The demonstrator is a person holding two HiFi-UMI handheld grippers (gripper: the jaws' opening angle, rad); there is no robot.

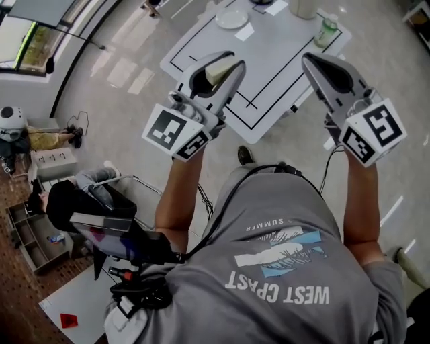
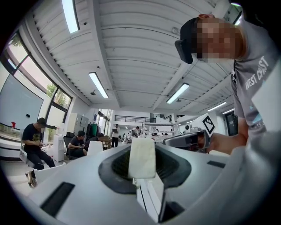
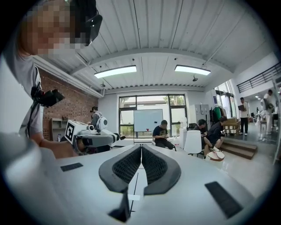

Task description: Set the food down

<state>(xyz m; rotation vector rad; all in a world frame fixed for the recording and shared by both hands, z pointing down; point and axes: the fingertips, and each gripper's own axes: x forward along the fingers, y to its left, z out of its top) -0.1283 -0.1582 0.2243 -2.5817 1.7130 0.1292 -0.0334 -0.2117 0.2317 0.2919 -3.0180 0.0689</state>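
**Both grippers above the counter.** The left gripper (image 1: 227, 62) had its fingers (image 2: 175, 169) closed on a pale, rectangular piece of food (image 2: 142, 157). The food stood upright between the dark pads, clear of any surface. The right gripper (image 1: 314, 63) held nothing, and its fingers (image 3: 125, 167) were pressed together along their whole length. Beyond both sets of fingertips, well apart from them, lay the white counter (image 1: 282, 54). It carried a plate (image 1: 232, 17) and a bottle (image 1: 327, 30) at its far end.
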